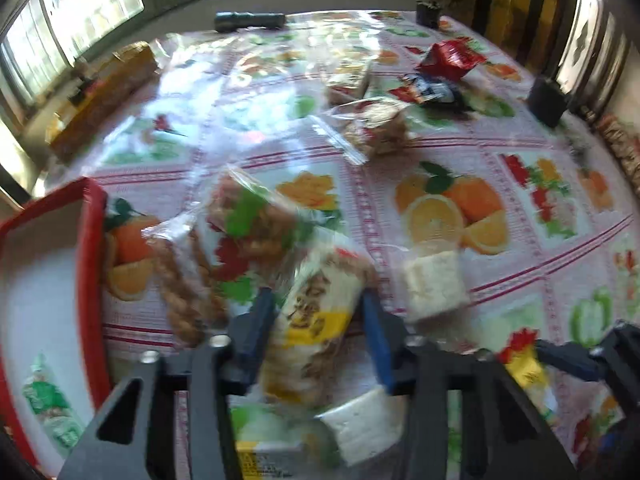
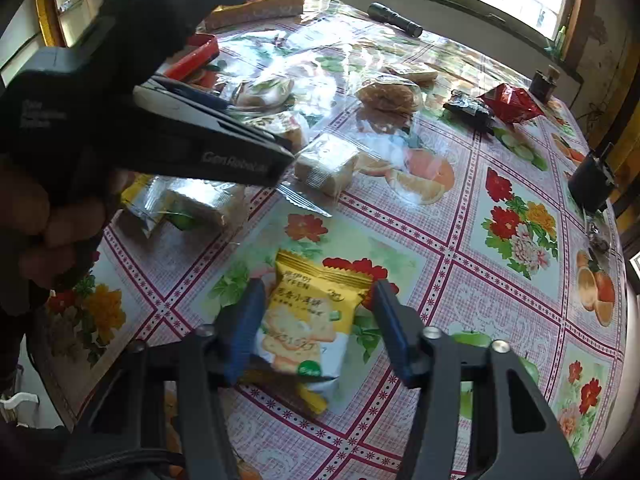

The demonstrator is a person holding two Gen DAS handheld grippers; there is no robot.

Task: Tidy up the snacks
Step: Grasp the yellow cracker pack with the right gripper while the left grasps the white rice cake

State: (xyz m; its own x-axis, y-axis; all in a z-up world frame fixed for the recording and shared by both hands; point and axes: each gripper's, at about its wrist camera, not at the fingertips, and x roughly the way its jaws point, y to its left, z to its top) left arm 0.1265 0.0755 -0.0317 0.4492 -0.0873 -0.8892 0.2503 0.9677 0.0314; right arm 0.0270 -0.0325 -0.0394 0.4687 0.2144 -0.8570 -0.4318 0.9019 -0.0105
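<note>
Between the blue fingers of the left hand-held gripper (image 1: pixel 320 320) sits a white-and-yellow biscuit pack (image 1: pixel 316 320), lying lengthwise along the fingers on the fruit-patterned table (image 1: pixel 520 240). The fingers stand on either side of the pack's middle, but motion blur hides whether they touch it, so I cannot tell if this gripper is clenched or released. Just left of the pack lie two clear bags of brown twisted snacks (image 1: pixel 188 280), and further left is a red-rimmed tray (image 1: pixel 94 248) with a white floor. Just right of the pack rests a white square cake (image 1: pixel 436 284); another white cake (image 1: pixel 364 428) lies nearer, under the right finger.

Through the right wrist view, the right hand-held gripper (image 2: pixel 316 316) straddles a yellow cracker packet (image 2: pixel 308 320) lying flat on the table. Its left finger looks to be against the packet's edge, while the right finger stands slightly apart from the packet's far corner, so the jaws are spread and not gripping.

Far across the table are more clear-wrapped pastries (image 2: pixel 390 92), a red snack bag (image 2: pixel 514 102), a dark packet (image 2: pixel 468 106) beside it, and a black flashlight (image 2: pixel 394 20) near the window.
</note>
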